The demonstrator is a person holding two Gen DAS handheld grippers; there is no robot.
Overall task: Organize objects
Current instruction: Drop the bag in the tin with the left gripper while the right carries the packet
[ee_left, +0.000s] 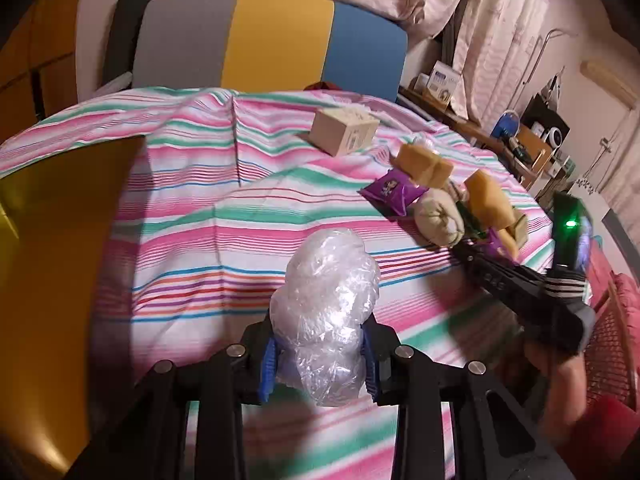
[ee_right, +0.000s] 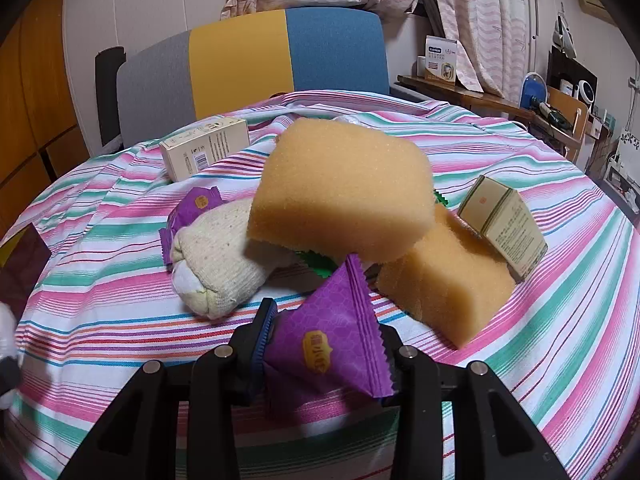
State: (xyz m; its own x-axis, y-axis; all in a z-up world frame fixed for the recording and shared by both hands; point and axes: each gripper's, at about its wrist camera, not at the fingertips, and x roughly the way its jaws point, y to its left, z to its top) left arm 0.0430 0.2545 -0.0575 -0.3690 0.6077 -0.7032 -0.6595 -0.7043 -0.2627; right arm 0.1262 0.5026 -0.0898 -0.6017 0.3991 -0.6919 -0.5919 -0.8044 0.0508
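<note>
The left gripper [ee_left: 320, 356] is pinching a crumpled plastic bag [ee_left: 326, 312] above the striped cloth [ee_left: 192, 216]. The right gripper [ee_right: 326, 344] is squeezing a purple packet [ee_right: 328, 340], just before the sponges [ee_right: 344, 192] and rolled sock [ee_right: 216, 256].

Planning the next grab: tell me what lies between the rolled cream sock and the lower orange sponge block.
In the right wrist view, a green serrated wrapper lies between the rolled cream sock and the lower orange sponge block, under the upper sponge.
</note>
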